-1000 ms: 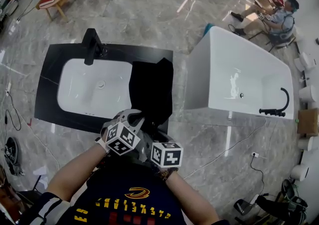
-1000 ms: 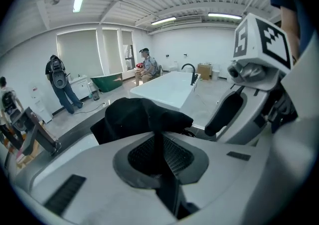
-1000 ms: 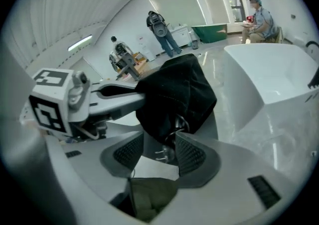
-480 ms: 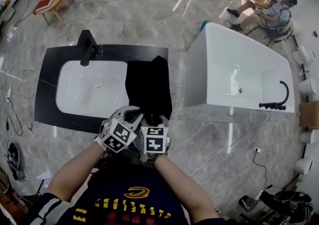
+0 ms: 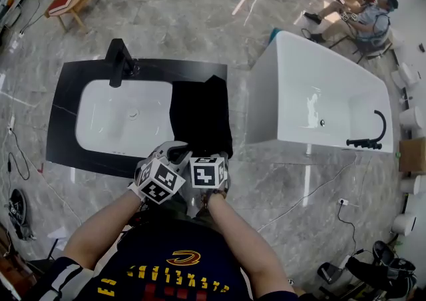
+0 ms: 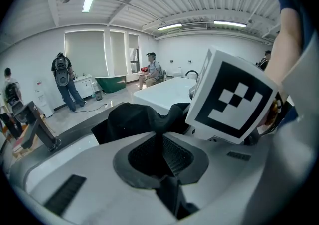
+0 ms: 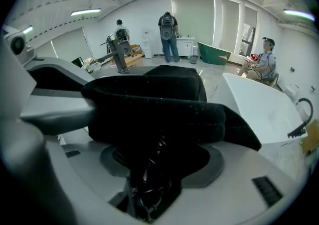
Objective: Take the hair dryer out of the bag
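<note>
My left fingers (image 6: 159, 159) pinch the bag (image 5: 200, 116) by its 6 o'clock hem, holding the mouth up. My right fingers (image 7: 149, 167), just opened wide, straddle that mouth at 3 o'clock. The dryer is unseen, presumably inside.

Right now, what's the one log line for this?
left gripper: shut on bag edge | right gripper: jaws just opening, coiled cord between | hair dryer: unseen

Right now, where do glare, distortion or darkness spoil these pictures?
Head view: lamp glare streaks the glossy grey marble floor. Left gripper view: strong fisheye bending, dark corners. Right gripper view: the black fabric bag is nearly featureless shadow.
</note>
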### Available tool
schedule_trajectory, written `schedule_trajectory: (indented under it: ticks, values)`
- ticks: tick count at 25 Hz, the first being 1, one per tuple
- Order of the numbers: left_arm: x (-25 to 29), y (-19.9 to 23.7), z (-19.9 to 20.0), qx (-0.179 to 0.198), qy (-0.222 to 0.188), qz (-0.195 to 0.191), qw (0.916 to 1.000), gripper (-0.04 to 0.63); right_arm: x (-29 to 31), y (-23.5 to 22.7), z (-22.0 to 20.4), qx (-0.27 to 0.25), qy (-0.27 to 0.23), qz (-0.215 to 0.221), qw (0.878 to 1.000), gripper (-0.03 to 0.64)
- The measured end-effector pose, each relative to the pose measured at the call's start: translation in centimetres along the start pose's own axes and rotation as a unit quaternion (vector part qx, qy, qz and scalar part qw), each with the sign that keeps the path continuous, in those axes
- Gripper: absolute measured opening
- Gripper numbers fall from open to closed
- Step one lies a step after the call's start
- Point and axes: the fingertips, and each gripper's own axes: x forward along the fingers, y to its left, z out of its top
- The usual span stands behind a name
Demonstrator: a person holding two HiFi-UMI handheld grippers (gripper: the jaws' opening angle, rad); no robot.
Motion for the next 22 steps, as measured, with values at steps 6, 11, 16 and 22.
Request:
schedule_trajectory:
  ticks: [6, 11, 16, 22]
  values:
    - [0.4, 0.3, -0.9, -0.013, 0.008, -0.002, 0.9999, 0.031, 1.4, 0.4, 0.1, -0.001, 0.036, 0.031, 0.999, 0.216]
    - [0.7, 0.5, -1.6, -0.023, 0.016, 0.002, 0.9996, 0.031, 0.2, -0.4, 0.0, -0.010, 0.035, 0.046, 0.998, 0.224]
    - [0.6, 1.3, -1.8, -0.026, 0.019, 0.008, 0.9994, 0.031, -2.5, 0.5, -1.0, 0.005, 0.038, 0.074, 0.997, 0.221]
    - [0.8, 1.0, -1.9, -0.018, 0.020, 0.005, 0.9996, 0.031, -5.0, 1.7, -4.4, 0.003, 0.060, 0.102, 0.993, 0.219]
